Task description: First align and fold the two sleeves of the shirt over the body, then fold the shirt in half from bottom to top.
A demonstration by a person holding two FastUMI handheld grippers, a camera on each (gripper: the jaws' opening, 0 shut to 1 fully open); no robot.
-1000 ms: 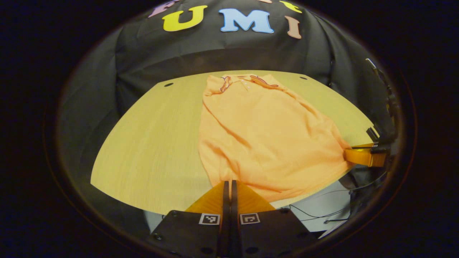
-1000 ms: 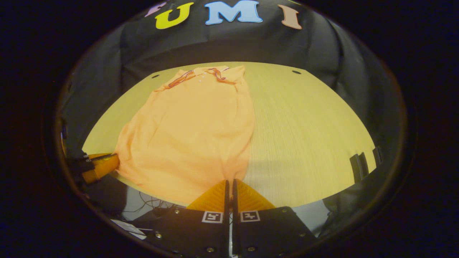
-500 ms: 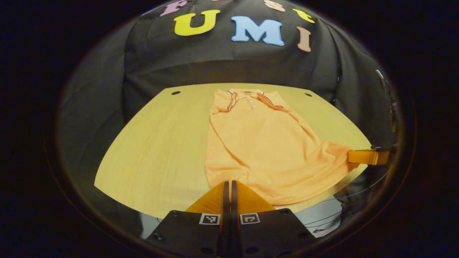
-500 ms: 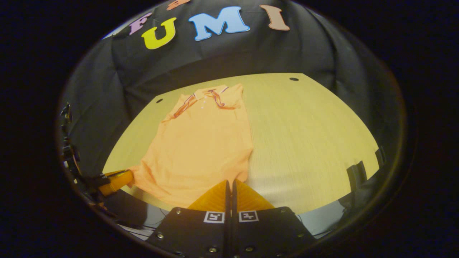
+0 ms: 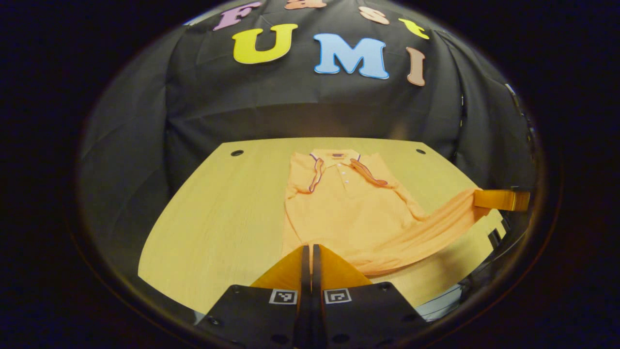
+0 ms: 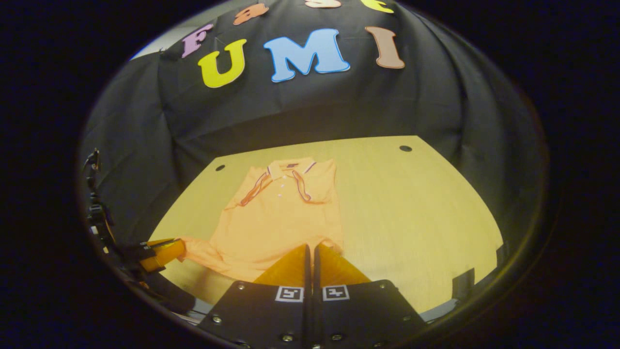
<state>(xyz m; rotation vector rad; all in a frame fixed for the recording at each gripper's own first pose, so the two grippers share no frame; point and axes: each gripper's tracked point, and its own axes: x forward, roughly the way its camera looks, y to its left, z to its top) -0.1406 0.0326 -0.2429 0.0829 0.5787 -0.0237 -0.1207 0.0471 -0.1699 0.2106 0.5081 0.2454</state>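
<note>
One orange polo shirt lies collar-far on the pale wooden table; in the left gripper view the left gripper is pinched shut on its near hem, while the right gripper holds a stretched hem corner at the right.

In the right gripper view, the soft knit shirt has its near hem clamped between the right gripper's closed fingers, and the left gripper grips the lifted corner at the left above the table.

Recording booth: black cloth wall behind bare wooden table.

Shirt of soft matt knit cloth with ribbed collar, table of smooth pale wood-grain laminate, booth wall of matt creased cloth.
</note>
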